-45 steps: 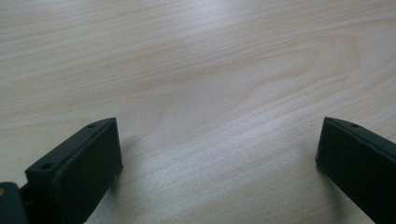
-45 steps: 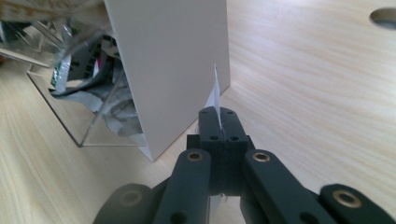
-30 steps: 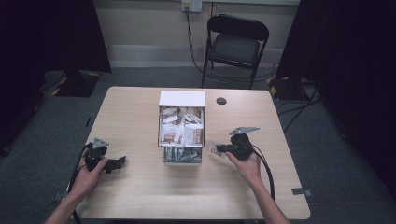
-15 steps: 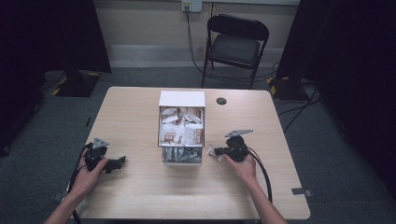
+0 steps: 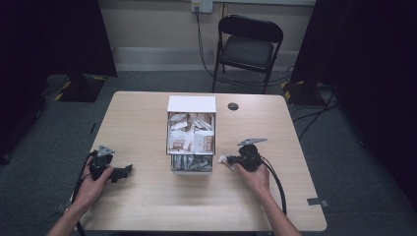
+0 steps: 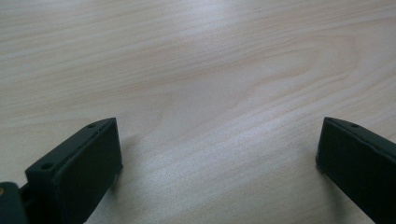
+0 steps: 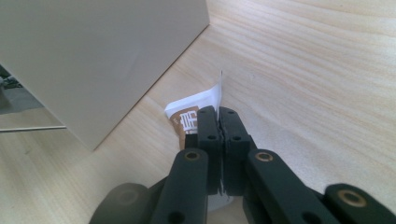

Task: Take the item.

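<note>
Moved since before: my right gripper (image 5: pixel 230 160) has come lower than in the earlier high views and now sits just above the table (image 5: pixel 147 206), close to the box's right side; my left gripper (image 5: pixel 123 172) has not changed place.
Right jaws: clenched on a small white and brown packet (image 7: pixel 194 109), which I see pinched thin between the two black jaws in the right gripper view. The grip looks a little less tight than a moment ago, but the packet is not released.
Where the packet is: standing on its edge in the jaws, its lower part near or on the wood, just beside the pale outer wall of the box (image 7: pixel 102 56), apart from it by a narrow strip of table.
Long axis: the packet runs forward from the jaw tips, along the same line as the jaws, toward the box wall.
Left jaws: released, standing wide with only bare wood between them.
Nearer hand: the right one, since it holds the packet; the left rests well apart, at the other side of the box.
Box contents: many similar white and brown packets in the upper part, silver ones (image 5: pixel 192 163) in the front compartment.
Coming move, I judge: letting the packet go on the table beside the box.
</note>
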The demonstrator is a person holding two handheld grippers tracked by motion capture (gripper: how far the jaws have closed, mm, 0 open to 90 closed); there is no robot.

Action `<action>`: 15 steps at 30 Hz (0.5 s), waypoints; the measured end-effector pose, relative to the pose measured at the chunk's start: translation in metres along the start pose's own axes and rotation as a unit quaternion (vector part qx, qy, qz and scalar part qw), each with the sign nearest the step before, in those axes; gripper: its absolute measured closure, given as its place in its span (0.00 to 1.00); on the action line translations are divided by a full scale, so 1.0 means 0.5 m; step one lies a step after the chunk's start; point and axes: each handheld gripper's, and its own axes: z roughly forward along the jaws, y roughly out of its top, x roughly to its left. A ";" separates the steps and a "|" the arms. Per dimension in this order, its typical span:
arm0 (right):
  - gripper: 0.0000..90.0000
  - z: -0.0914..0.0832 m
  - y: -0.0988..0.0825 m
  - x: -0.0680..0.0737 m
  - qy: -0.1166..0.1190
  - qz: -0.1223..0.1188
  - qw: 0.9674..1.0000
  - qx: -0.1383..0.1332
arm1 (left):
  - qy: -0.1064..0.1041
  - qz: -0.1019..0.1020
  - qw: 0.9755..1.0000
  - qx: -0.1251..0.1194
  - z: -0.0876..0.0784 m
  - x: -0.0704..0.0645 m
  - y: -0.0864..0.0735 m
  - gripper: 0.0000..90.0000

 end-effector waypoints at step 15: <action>0.56 -0.015 0.012 0.000 -0.035 0.001 0.999 -0.022 | 0.000 0.000 1.000 0.000 0.000 0.000 0.000 0.00</action>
